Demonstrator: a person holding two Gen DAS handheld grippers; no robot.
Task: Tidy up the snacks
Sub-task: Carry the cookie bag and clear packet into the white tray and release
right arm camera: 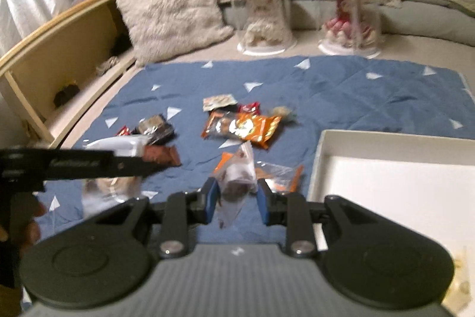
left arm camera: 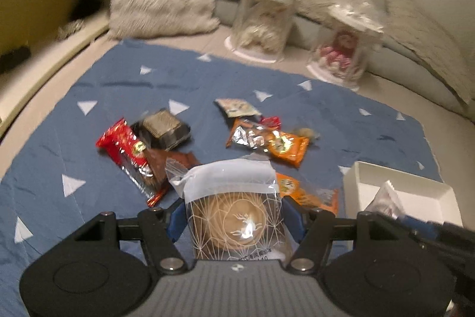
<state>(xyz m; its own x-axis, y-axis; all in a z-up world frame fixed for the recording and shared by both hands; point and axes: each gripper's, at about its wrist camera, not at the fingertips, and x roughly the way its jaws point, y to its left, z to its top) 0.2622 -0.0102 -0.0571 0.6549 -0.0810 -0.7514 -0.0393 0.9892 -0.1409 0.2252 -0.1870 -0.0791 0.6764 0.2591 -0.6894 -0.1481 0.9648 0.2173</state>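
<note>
The left gripper [left arm camera: 236,220] is squeezed onto a round cake packet [left arm camera: 234,210]. Its blue pads [left arm camera: 175,220] press on both sides of the packet. The packet is clear, with thin white lines and a pale round cake inside. Its white top edge sticks up above the gripper.

The right gripper [right arm camera: 236,199] is closed partway on a small clear snack bag [right arm camera: 237,177]. Something dark and round sits inside the bag. The bag stands up between the two blue pads [right arm camera: 211,199], and its bottom corner hangs down below them. The picture is blurry, so I cannot tell how tight the hold is.

Both packets are up above the blue blanket [left arm camera: 74,124] with white triangles. More snacks lie on the blanket in front of the grippers. There is a red wrapper [left arm camera: 124,150], a dark square packet [left arm camera: 164,128], a brown packet [left arm camera: 178,162] and an orange packet [left arm camera: 276,144]. Another orange packet [right arm camera: 246,127] lies in the middle, seen from the right camera.

A white box [right arm camera: 386,186] sits on the blanket just right of the right gripper. Its lid is off.

Farther back is a fluffy pillow [right arm camera: 169,5]. Near it stand two clear covers [right arm camera: 264,17] with toys inside.
</note>
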